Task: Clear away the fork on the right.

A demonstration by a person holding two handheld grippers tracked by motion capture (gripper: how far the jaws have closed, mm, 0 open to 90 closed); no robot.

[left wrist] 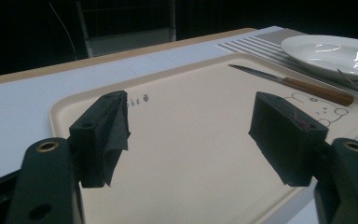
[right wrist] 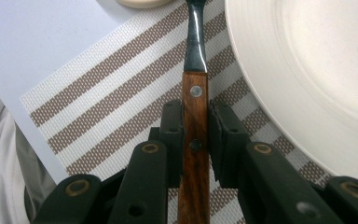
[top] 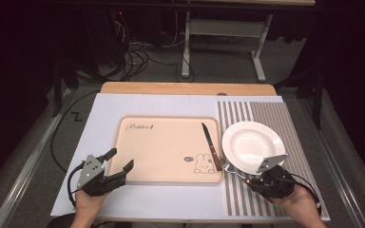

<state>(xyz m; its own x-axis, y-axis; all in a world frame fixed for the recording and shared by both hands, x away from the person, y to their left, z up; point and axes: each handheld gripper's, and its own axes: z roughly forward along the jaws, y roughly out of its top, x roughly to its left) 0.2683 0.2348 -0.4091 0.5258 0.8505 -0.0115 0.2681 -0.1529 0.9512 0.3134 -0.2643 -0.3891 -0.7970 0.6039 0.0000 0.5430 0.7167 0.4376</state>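
A fork with a wooden handle (right wrist: 195,122) lies along the striped placemat (right wrist: 98,93), and my right gripper (right wrist: 195,126) is shut on that handle. From above, the fork's tines (top: 224,165) point toward the tray's near right corner, with the right gripper (top: 253,181) behind them. A white plate (top: 253,145) sits on the placemat just right of the fork. A wooden-handled knife (top: 211,146) rests on the beige tray (top: 161,142). Over the tray's near left corner my left gripper (top: 120,160) stands open, with nothing between its jaws (left wrist: 191,130).
The tray (left wrist: 191,186) carries a rabbit drawing (top: 200,164) and lies on a white sheet (top: 104,109) over the wooden table. The plate (left wrist: 335,53) and knife (left wrist: 298,84) lie beyond the left jaws. Cables and a table frame stand on the floor behind.
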